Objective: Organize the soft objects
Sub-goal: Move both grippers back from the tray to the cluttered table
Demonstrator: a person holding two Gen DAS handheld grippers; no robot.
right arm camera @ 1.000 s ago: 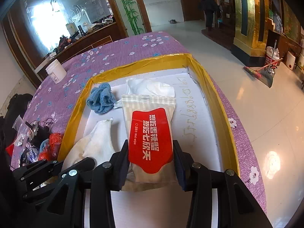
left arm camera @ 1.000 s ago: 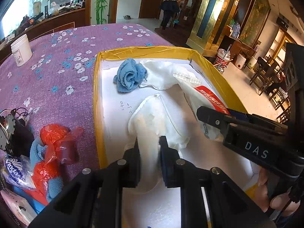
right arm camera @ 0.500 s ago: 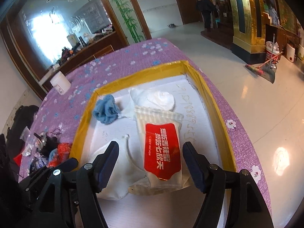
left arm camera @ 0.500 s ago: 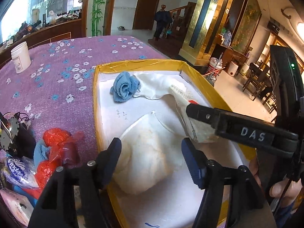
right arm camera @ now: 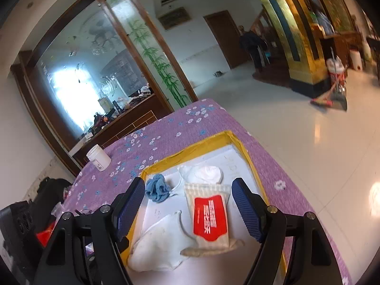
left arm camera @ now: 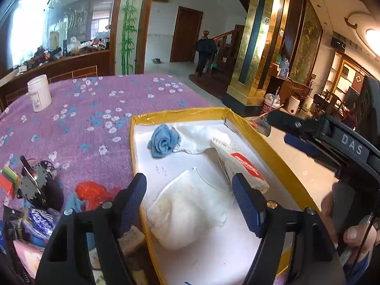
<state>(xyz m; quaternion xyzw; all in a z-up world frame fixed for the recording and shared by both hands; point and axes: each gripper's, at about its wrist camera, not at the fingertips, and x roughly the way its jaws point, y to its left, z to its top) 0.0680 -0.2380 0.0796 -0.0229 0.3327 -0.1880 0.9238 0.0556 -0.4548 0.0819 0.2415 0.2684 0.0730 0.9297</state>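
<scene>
- On the purple flower-printed counter (left arm camera: pixel 95 109) a white plastic jar (left arm camera: pixel 39 92) stands far left, with a red plastic bag (left arm camera: pixel 95 193) nearer the shallow yellow-rimmed white tray (left arm camera: pixel 178 115).
- The left claw (left arm camera: pixel 188 197) has just been opening; its jaws stand apart above the crumpled white cloth pouch (left arm camera: pixel 190 210), not touching it.
- In the tray lie a rolled blue towel (left arm camera: pixel 163 140), a white mask (right arm camera: pixel 204 173) and a red-labelled wet-wipe pack (right arm camera: pixel 209 218).
- The right claw (right arm camera: pixel 188 204) has also just been opening, jaws wide, above that pack without touching.
</scene>
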